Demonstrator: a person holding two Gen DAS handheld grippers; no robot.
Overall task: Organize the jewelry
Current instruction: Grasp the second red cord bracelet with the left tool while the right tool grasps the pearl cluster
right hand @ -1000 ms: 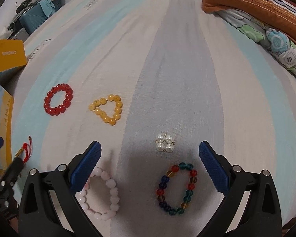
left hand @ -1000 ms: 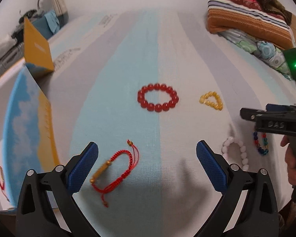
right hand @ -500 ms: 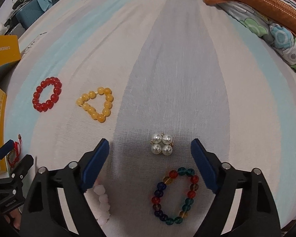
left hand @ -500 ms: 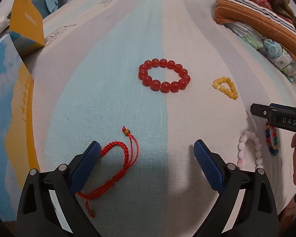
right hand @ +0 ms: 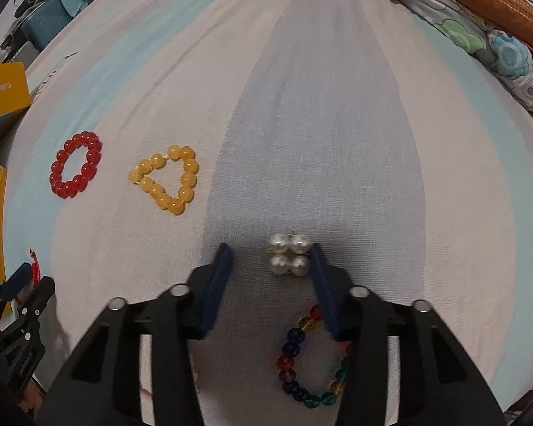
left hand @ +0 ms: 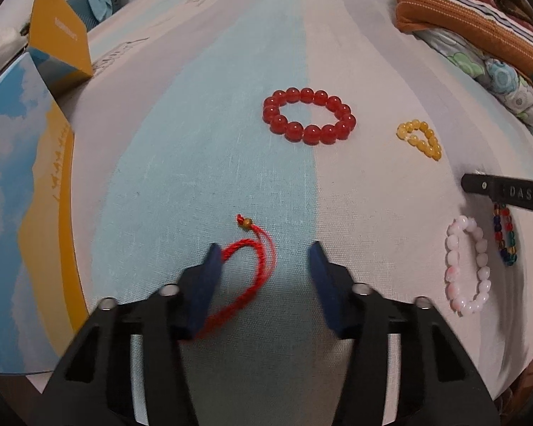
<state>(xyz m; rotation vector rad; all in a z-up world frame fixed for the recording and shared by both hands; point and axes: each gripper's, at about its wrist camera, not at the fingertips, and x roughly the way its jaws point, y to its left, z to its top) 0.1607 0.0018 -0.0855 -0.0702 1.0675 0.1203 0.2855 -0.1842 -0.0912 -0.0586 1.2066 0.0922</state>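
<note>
1. Striped cloth [left hand: 231,113] in blue, white and grey carries all the jewelry; a blue and yellow box [left hand: 21,191] stands at its left edge, folded blankets [left hand: 472,28] at the far right.
2. Left gripper [left hand: 264,266] has its jaws partly spread, with the red cord bracelet [left hand: 257,266] lying between them, its cord touching the left pad.
3. Right gripper [right hand: 270,266] is likewise parted; the pearl cluster [right hand: 289,254] sits between the tips, touching the right pad, and the multicoloured bead bracelet [right hand: 311,358] lies partly under that finger.
4. Only the left view shows the pink bead bracelet [left hand: 467,264].
5. Both views show the red bead bracelet [left hand: 309,115] and yellow bead bracelet [right hand: 167,179], well apart from the jaws.
</note>
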